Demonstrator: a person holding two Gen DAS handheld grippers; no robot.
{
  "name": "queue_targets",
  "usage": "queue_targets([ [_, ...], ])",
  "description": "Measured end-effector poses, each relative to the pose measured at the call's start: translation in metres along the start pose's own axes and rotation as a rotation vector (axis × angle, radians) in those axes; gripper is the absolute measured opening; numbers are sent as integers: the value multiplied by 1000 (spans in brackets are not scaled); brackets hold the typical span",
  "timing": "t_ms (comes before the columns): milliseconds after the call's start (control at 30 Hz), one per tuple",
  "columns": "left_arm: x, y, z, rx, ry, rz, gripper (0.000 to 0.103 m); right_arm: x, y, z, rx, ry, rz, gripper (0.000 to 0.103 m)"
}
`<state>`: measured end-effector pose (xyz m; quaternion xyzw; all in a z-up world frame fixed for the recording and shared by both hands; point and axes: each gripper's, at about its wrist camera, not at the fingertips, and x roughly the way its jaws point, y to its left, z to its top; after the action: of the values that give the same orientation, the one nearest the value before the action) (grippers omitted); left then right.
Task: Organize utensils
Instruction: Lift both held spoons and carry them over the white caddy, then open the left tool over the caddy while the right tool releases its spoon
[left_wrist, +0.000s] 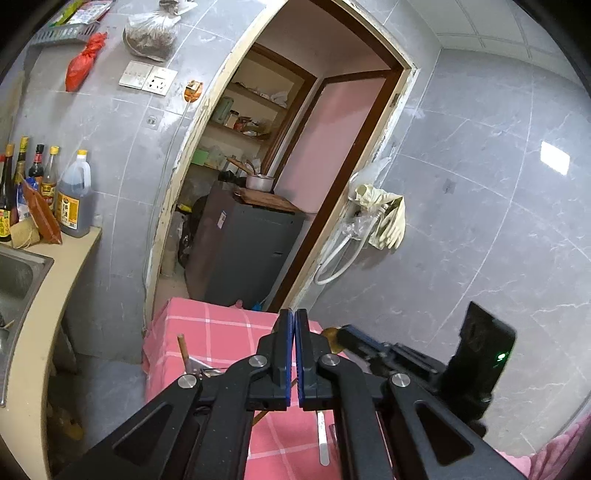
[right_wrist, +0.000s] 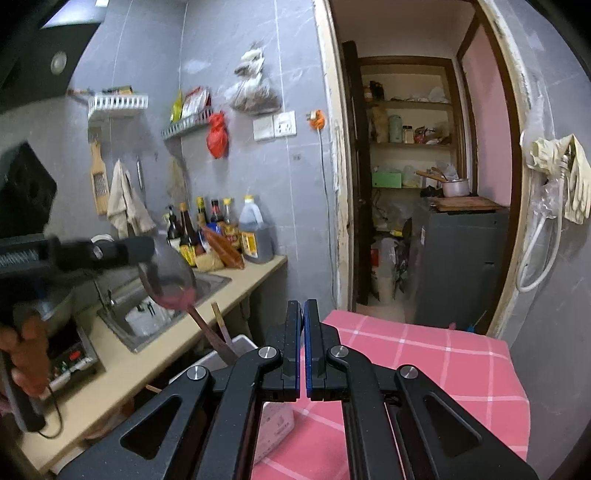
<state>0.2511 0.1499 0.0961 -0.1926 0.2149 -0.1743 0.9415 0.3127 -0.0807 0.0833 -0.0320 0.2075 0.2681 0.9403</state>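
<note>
My left gripper (left_wrist: 294, 314) is shut above the pink checked table (left_wrist: 221, 325); its own view shows nothing between the jaws. In the right wrist view the left gripper (right_wrist: 144, 249) comes in blurred from the left with a large metal ladle (right_wrist: 171, 278) hanging at its tip, the handle slanting down to a white utensil bin (right_wrist: 242, 345). A wooden stick (right_wrist: 221, 323) also stands in the bin. My right gripper (right_wrist: 303, 304) is shut and empty over the table (right_wrist: 424, 354). A flat metal utensil (left_wrist: 323, 439) lies on the cloth below the left gripper.
A counter (right_wrist: 166, 354) with a steel sink (right_wrist: 166, 314) and sauce bottles (right_wrist: 236, 232) runs along the left. An open doorway (right_wrist: 417, 184) behind the table shows a grey cabinet (right_wrist: 461, 266). Gloves and a hose (right_wrist: 554, 184) hang on the right wall.
</note>
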Motion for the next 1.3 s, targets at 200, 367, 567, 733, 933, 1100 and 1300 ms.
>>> queue_targets([
  [200,3,21,-11,-58,53,-3,2,12,17,-6,-87,39,-37,2],
  [367,13,39,-21,-96,88,18,2,17,33,-10,-144,60,-59,2],
  [567,26,54,-36,-100,139,61,2,24,41,-19,-155,93,-39,2],
  [733,36,57,-50,-53,178,99,3,33,38,-29,-125,113,-4,2],
  [933,44,56,-62,14,217,154,3,40,32,-42,-82,130,39,3],
  [1100,48,50,-69,89,242,201,4,43,26,-50,-50,140,62,3],
  [1300,50,47,-74,110,247,233,4,42,18,-55,-4,142,91,4],
])
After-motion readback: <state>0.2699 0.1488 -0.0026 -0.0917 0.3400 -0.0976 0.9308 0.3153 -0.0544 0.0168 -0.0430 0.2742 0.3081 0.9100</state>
